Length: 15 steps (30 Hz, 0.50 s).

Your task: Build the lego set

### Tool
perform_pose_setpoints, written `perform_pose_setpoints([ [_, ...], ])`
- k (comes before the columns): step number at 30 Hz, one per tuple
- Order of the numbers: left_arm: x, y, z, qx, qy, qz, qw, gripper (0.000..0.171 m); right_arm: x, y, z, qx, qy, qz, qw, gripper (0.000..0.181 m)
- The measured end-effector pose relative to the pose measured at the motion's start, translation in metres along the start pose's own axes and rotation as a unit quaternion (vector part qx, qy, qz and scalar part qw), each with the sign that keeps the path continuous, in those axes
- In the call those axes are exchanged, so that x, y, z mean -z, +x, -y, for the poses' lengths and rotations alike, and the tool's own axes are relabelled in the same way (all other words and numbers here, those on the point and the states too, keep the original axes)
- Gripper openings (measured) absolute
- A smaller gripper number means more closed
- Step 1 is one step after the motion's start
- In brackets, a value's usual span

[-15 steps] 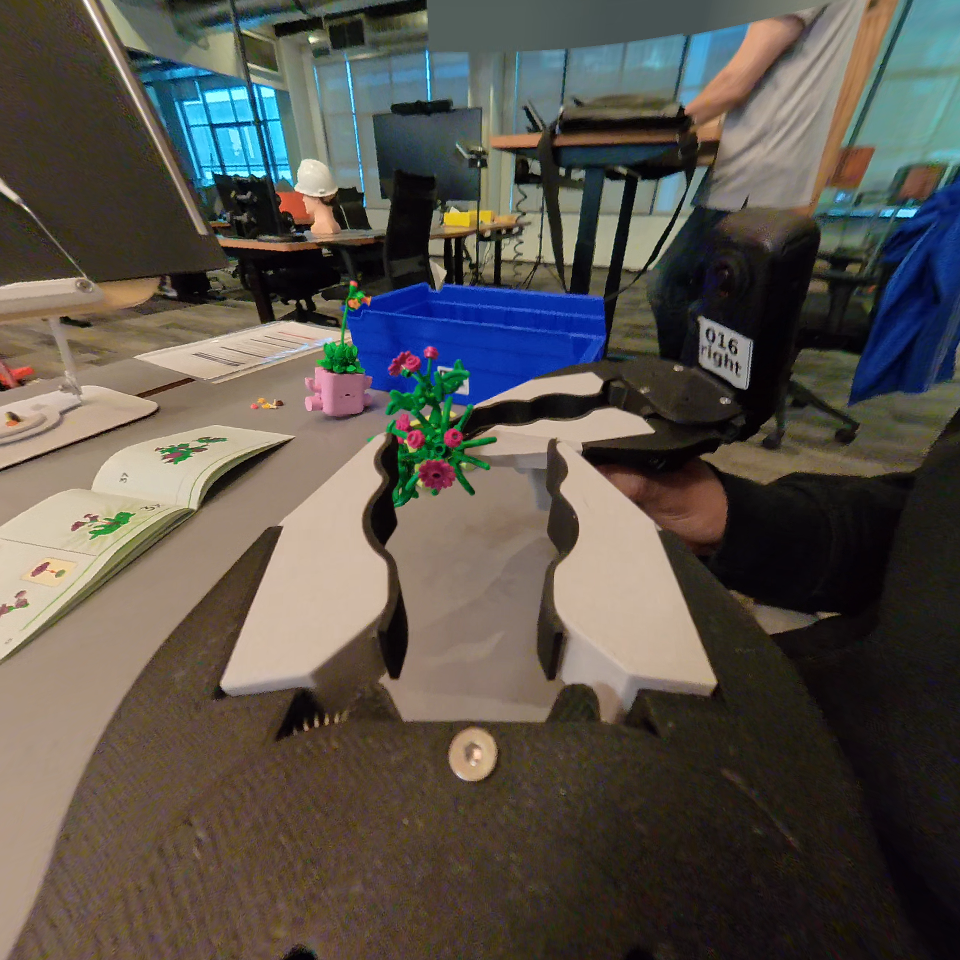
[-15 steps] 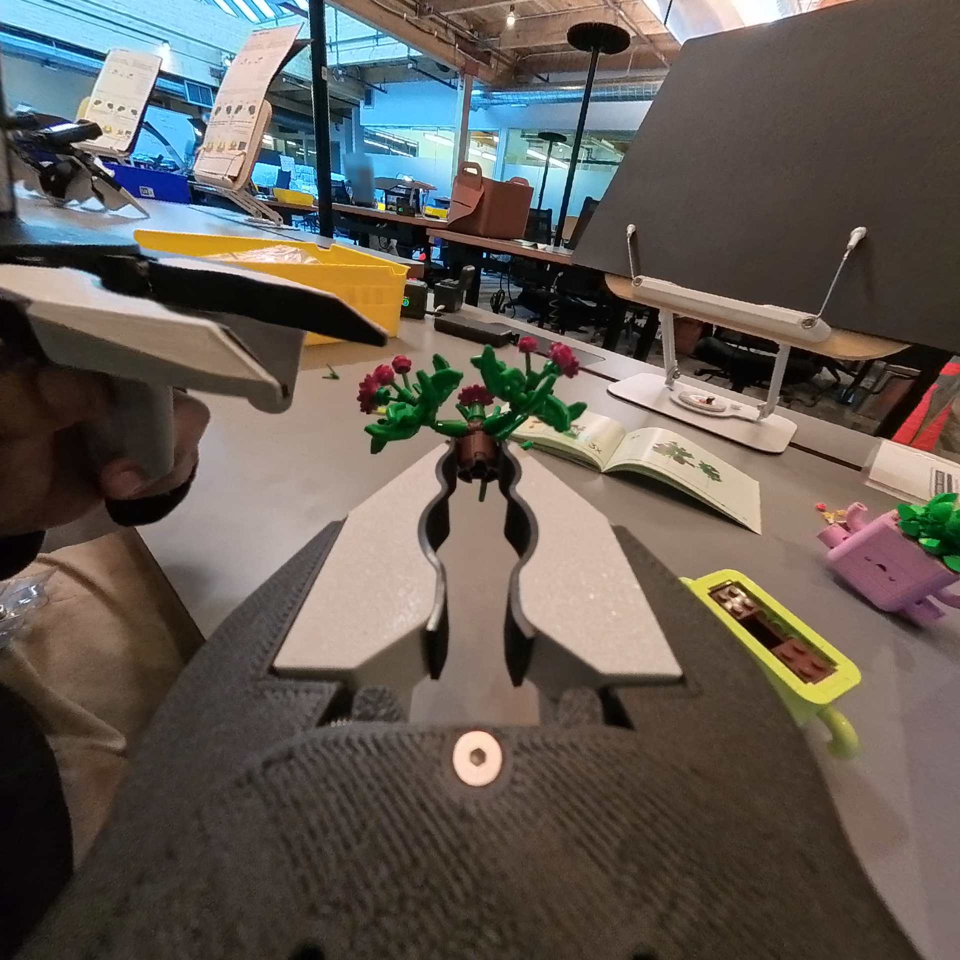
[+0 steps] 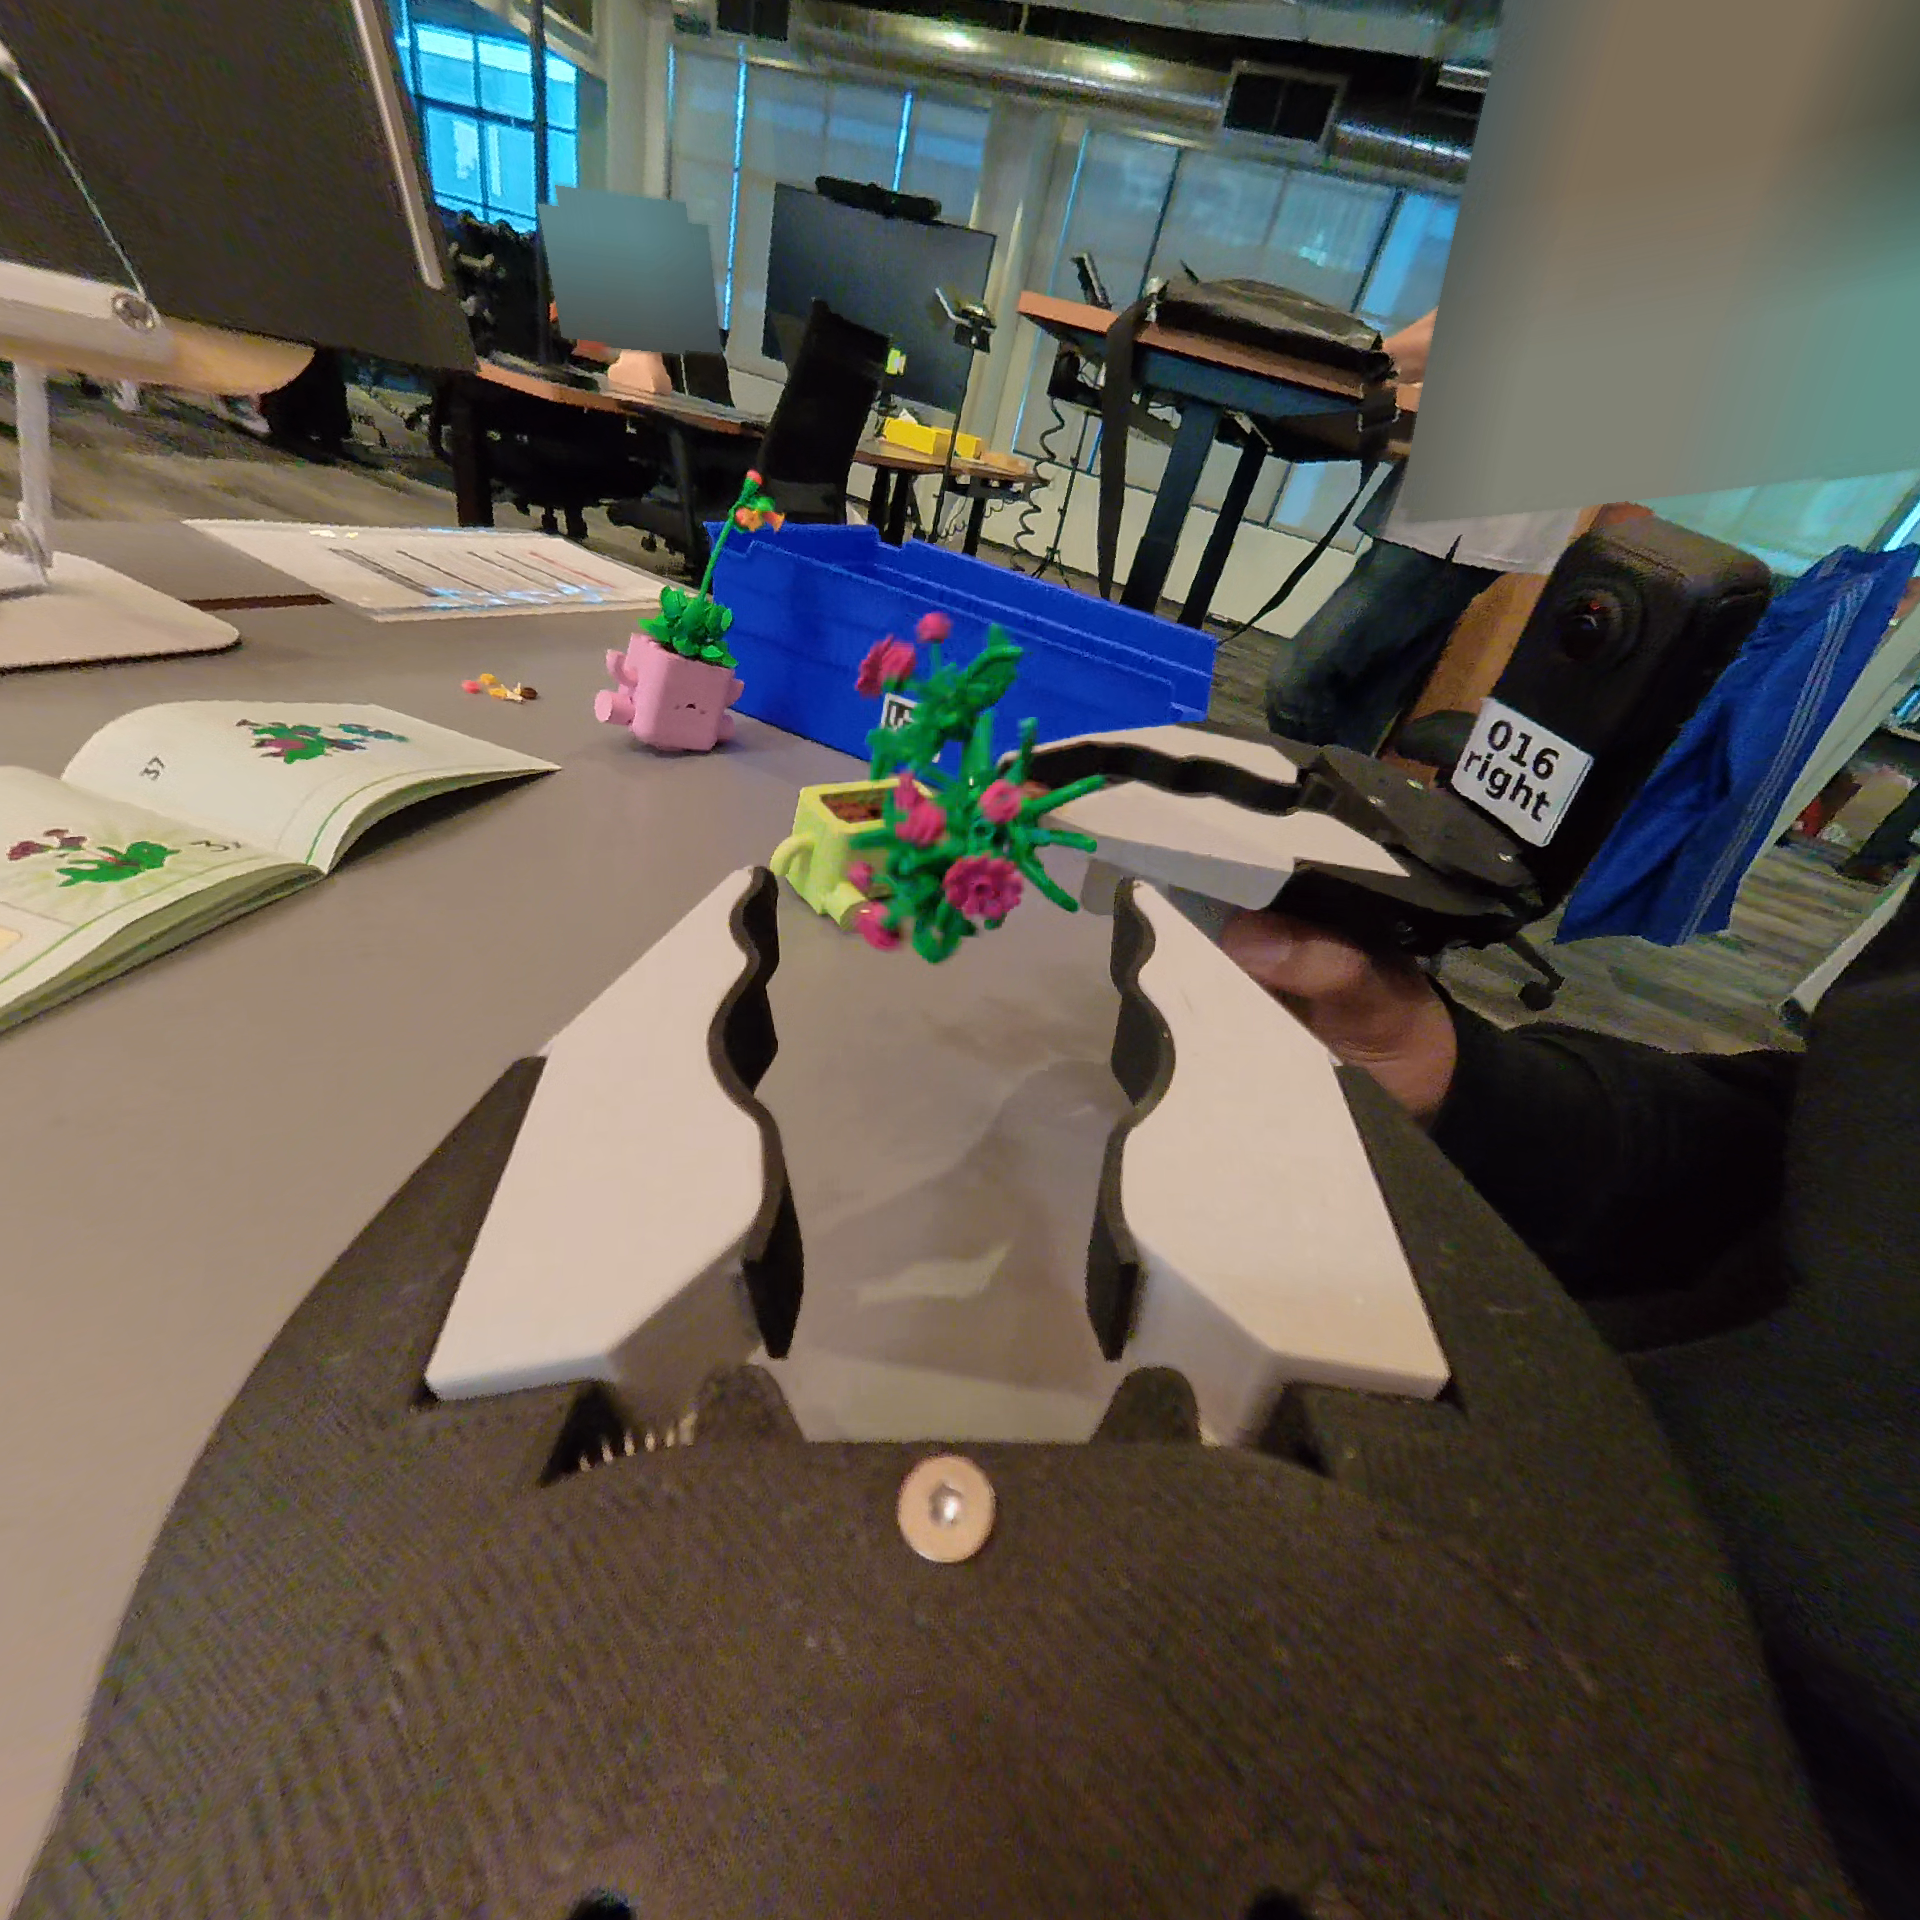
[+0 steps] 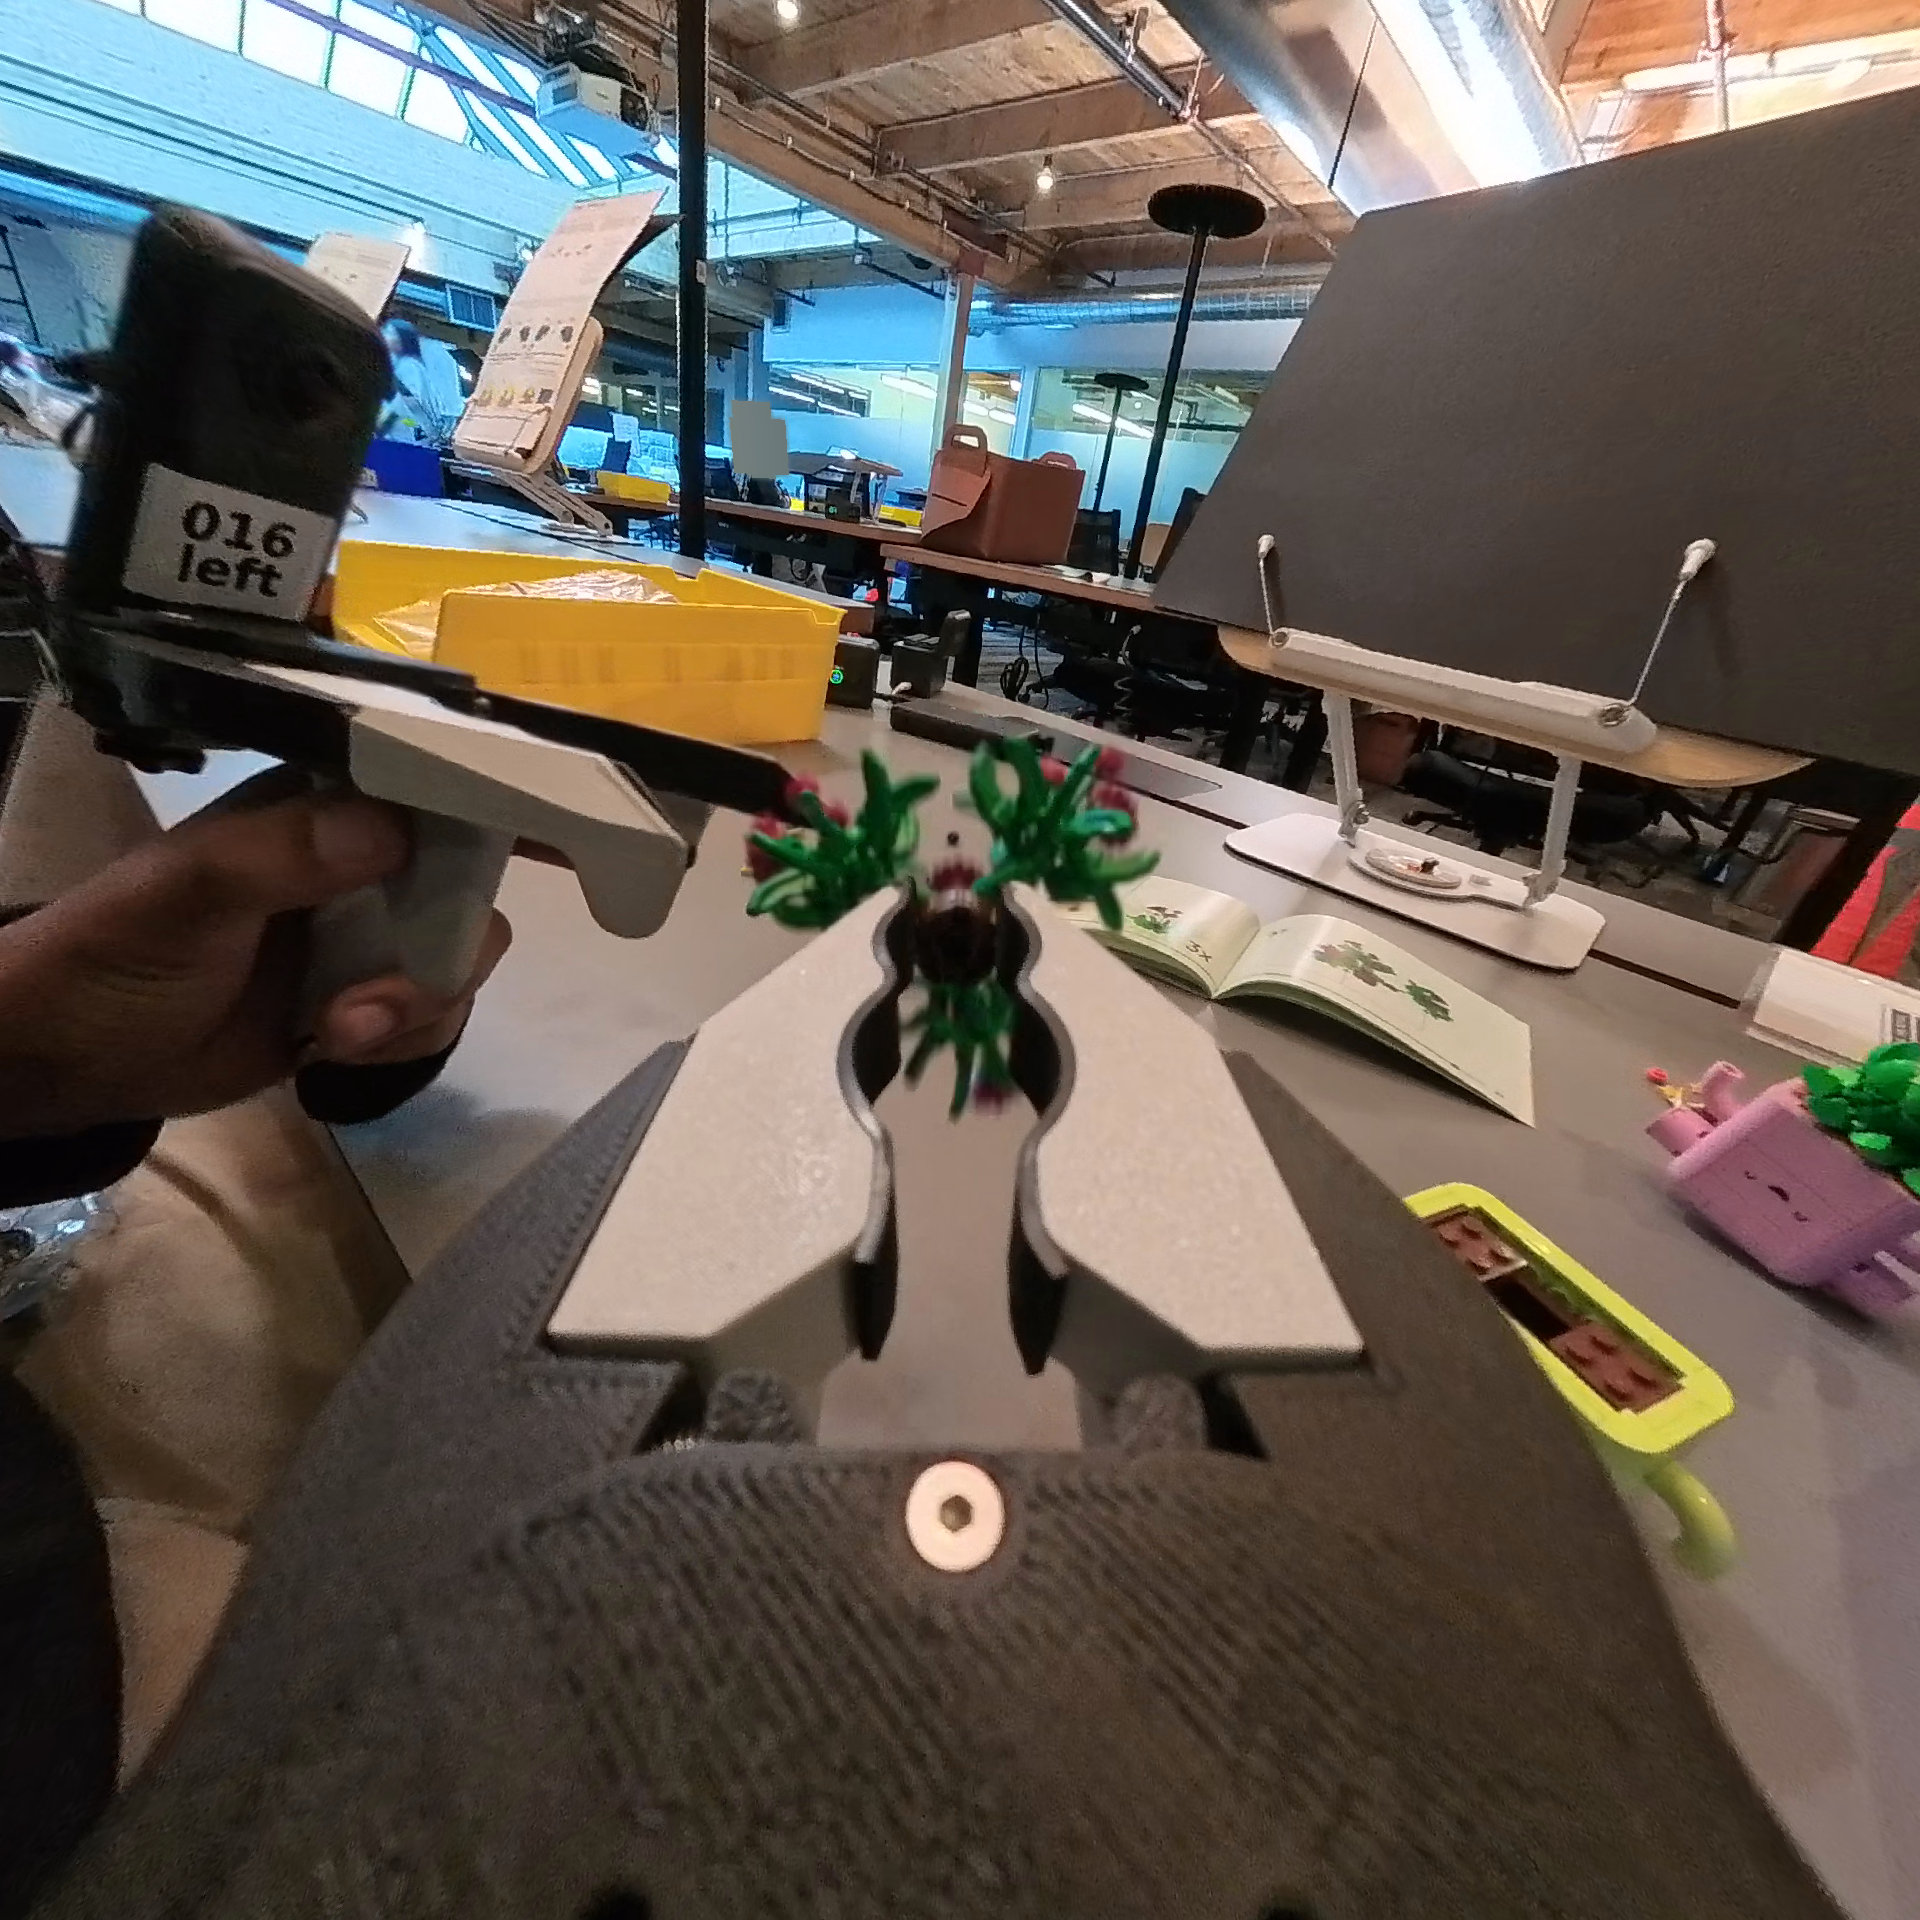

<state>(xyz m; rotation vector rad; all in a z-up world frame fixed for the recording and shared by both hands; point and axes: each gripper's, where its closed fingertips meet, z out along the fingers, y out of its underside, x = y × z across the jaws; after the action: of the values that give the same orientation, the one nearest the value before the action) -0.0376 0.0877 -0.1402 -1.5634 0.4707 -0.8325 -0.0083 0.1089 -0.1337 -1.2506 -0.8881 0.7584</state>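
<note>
My right gripper (image 4: 951, 930) is shut on the brown base of a lego flower plant (image 4: 940, 831) with green stems and magenta blooms, held above the grey table. The same plant (image 3: 951, 821) shows in the left wrist view, at the tips of the right gripper (image 3: 1023, 774). My left gripper (image 3: 940, 904) is open and empty, just in front of the plant. A lime-green lego pot (image 3: 831, 831) with brown studs inside sits on the table below the plant; it also shows in the right wrist view (image 4: 1579, 1340). A pink lego pot (image 3: 670, 691) with a green plant stands farther back.
An open instruction booklet (image 3: 208, 800) lies on the left. A blue bin (image 3: 966, 655) stands behind the pots, a yellow bin (image 4: 623, 644) on the other side. A book stand with a black board (image 4: 1455, 883) is at the table's far side. Small loose pieces (image 3: 499, 688) lie near the pink pot. The tips of one gripper are about 5 cm away from the tips of the other. The lime-green lego pot (image 3: 831, 831) is about equally far from each gripper, around 15 cm.
The right gripper has moved the plant over toward the lime-green pot and tilted it. The left gripper has shifted relative to the plant and stays open.
</note>
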Motion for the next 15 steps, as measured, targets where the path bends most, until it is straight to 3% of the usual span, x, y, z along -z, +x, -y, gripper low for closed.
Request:
perform_pose_setpoints([
  [2, -0.001, -0.002, -0.003, 0.009, -0.001, -0.001, 1.000, 0.062, 0.001, 0.001, 0.001, -0.006, 0.005, 0.000, 1.000, 0.011],
  [3, -0.001, -0.003, -0.004, 0.012, -0.002, -0.001, 1.000, 0.062, 0.001, 0.002, 0.002, -0.010, 0.008, 0.001, 1.000, 0.000],
  [11, -0.002, -0.008, -0.007, 0.034, -0.004, 0.001, 0.999, 0.062, 0.000, 0.011, -0.001, -0.024, -0.001, -0.019, 1.000, 0.000],
  [15, -0.002, -0.011, -0.007, 0.045, -0.004, 0.000, 0.999, 0.062, 0.008, 0.032, -0.001, -0.004, -0.006, -0.051, 0.999, 0.000],
])
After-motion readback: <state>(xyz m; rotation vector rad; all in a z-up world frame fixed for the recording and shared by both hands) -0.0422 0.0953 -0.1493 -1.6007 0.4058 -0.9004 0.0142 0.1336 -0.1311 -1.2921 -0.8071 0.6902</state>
